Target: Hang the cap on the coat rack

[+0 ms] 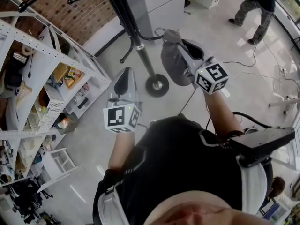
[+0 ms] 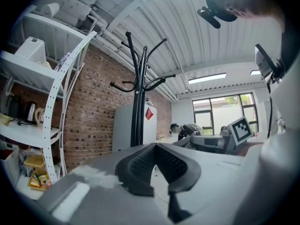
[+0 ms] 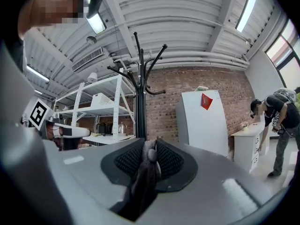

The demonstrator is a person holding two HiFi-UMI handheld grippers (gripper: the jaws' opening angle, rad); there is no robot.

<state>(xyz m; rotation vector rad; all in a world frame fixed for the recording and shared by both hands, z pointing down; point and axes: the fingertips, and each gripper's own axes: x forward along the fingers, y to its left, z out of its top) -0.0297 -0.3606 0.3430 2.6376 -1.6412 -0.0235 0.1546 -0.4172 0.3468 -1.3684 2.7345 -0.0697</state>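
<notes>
Head view: the grey cap (image 1: 174, 68) is held near the coat rack (image 1: 140, 48) by the right gripper (image 1: 180, 45). Left gripper view: the left gripper (image 2: 155, 145) is shown closed and empty. Right gripper view: the fingers (image 3: 127, 159) are clamped on a fold of the cap, judged soft and light; the brim would be firmer.

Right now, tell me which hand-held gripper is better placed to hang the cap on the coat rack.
Right. The right hand-held gripper is clamped on the cap, which hangs close beside the coat rack. The left hand-held gripper is shut with nothing in it.
</notes>
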